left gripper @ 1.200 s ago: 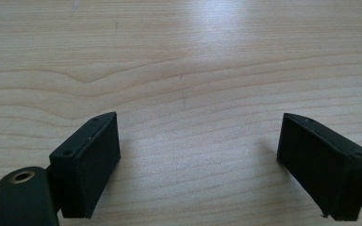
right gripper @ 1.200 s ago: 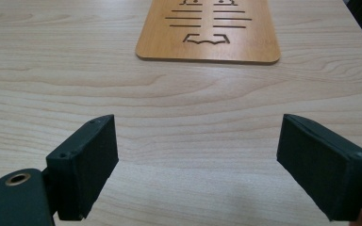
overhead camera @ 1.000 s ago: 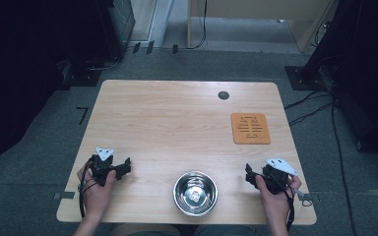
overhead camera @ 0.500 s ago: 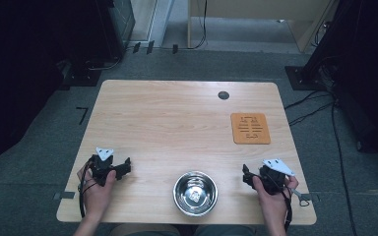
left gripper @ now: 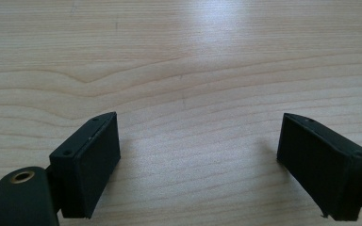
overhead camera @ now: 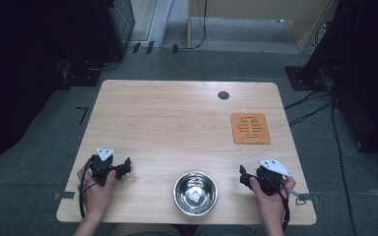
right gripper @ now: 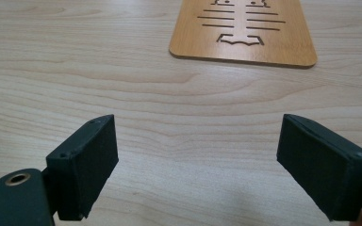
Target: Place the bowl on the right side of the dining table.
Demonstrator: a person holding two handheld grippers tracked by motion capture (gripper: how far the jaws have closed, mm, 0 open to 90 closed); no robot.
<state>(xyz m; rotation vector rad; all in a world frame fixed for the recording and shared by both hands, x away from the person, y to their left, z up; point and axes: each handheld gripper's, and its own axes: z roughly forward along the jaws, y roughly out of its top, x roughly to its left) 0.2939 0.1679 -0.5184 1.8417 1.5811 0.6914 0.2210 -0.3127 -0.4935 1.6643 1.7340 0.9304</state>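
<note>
Steel is what draws my eye first: the bowl [overhead camera: 195,193] sits at the lower centre of the high view, near the front edge of the bench [overhead camera: 177,123], between my two tools. Something small and pale shows inside it, though I cannot tell whether that is an object or just a reflection off the polished bottom.

Compared with a second ago, my right hand-held gripper [overhead camera: 246,177] has slid a little toward the left of the frame, closer to the bowl, while my left hand-held gripper [overhead camera: 124,167] has not moved at all. I read that as the right side starting its approach to the bowl, with the left waiting.

Both are released: in the left gripper view [left gripper: 195,160] the jaws stand wide apart over bare wood grain, and in the right gripper view [right gripper: 195,160] they stand equally wide, holding nothing. Ahead of the right jaws, at the top of that view, lies the wooden trivet [right gripper: 242,29], flat on the bench; in the high view the trivet [overhead camera: 250,128] lies at right centre, well apart from the bowl. Neither tool touches the bowl yet.
</note>
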